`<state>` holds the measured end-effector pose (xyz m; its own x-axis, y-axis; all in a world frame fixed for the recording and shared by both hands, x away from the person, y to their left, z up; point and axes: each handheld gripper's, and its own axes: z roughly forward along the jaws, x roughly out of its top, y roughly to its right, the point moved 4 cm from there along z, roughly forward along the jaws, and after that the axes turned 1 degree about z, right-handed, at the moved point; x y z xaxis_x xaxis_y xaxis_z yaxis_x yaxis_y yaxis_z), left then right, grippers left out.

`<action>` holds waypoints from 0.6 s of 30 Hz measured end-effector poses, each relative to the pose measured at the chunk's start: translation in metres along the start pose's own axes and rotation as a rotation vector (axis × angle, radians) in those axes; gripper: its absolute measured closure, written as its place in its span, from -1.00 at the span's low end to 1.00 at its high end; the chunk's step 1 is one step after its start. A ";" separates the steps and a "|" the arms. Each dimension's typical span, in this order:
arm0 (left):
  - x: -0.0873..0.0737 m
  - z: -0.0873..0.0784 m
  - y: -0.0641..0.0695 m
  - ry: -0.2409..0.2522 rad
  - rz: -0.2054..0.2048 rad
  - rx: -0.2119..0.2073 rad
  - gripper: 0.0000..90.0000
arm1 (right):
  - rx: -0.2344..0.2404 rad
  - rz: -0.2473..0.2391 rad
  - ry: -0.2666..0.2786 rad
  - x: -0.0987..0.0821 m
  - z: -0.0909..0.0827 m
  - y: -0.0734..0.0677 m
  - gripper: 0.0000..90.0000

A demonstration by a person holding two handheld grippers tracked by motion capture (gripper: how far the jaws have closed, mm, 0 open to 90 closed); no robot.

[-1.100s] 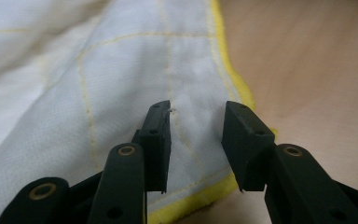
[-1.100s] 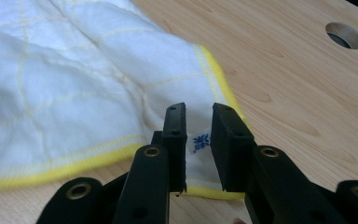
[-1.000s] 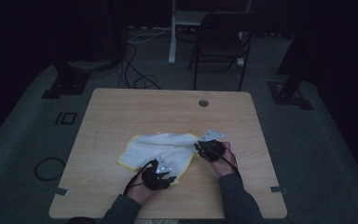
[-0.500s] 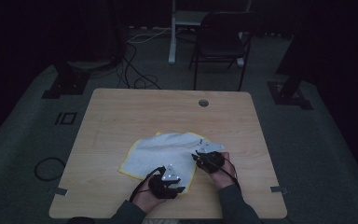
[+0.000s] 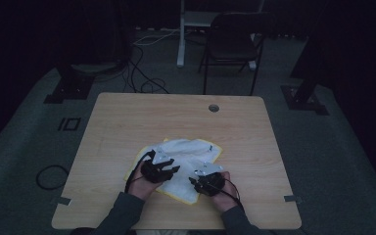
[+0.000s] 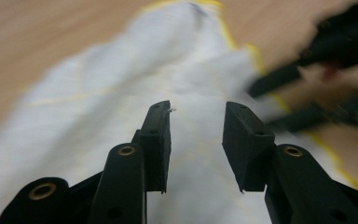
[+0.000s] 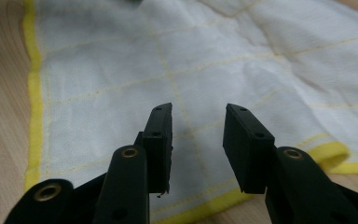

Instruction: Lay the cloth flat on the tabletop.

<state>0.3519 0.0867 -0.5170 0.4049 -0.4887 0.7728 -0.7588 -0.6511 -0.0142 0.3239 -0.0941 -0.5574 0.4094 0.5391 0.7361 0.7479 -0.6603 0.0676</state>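
From the high view, a white cloth [image 5: 183, 161] with a yellow border lies rumpled on the wooden table [image 5: 127, 122], a little below the middle of the frame; its upper part is bunched and partly doubled over, so I judge the folding or spreading barely begun, with nearly all the smoothing and squaring left; the left hand-held gripper [image 5: 172, 171] sits over the cloth's lower left part, pointing toward the right of the frame, while the right hand-held gripper [image 5: 193, 181] sits at the cloth's lower right edge, pointing left; the two forearms come in from the bottom edge, close together, and the tips nearly face each other across the cloth; a chair [image 5: 235, 44] stands beyond the table at the top of the frame.

In the left gripper view, which is blurred, the left hand-held gripper [image 6: 196, 126] has its jaws parted by a moderate gap with nothing between them; it hovers low over the cloth [image 6: 121, 93]; the other gripper [image 6: 307, 70] shows as a dark smear in the upper right.

In the right gripper view, the right hand-held gripper [image 7: 196, 128] is likewise parted and empty; it looks across the cloth [image 7: 168, 60], with the yellow hem running just under the jaws along the bottom and up the left side; bare table [image 7: 0, 116] shows at far left.
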 end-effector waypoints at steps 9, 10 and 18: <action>0.012 0.004 -0.053 -0.001 -0.054 0.129 0.49 | 0.013 0.027 -0.041 -0.006 0.008 0.000 0.43; 0.014 0.006 -0.062 -0.010 -0.059 0.147 0.50 | 0.016 0.030 -0.040 -0.007 0.007 0.000 0.43; 0.017 0.024 -0.094 -0.060 -0.107 0.188 0.59 | 0.038 0.046 -0.050 -0.011 0.003 0.003 0.48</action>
<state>0.4422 0.1251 -0.5175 0.5117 -0.4411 0.7373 -0.6038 -0.7951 -0.0566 0.3227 -0.1003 -0.5672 0.4686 0.5349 0.7031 0.7469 -0.6649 0.0081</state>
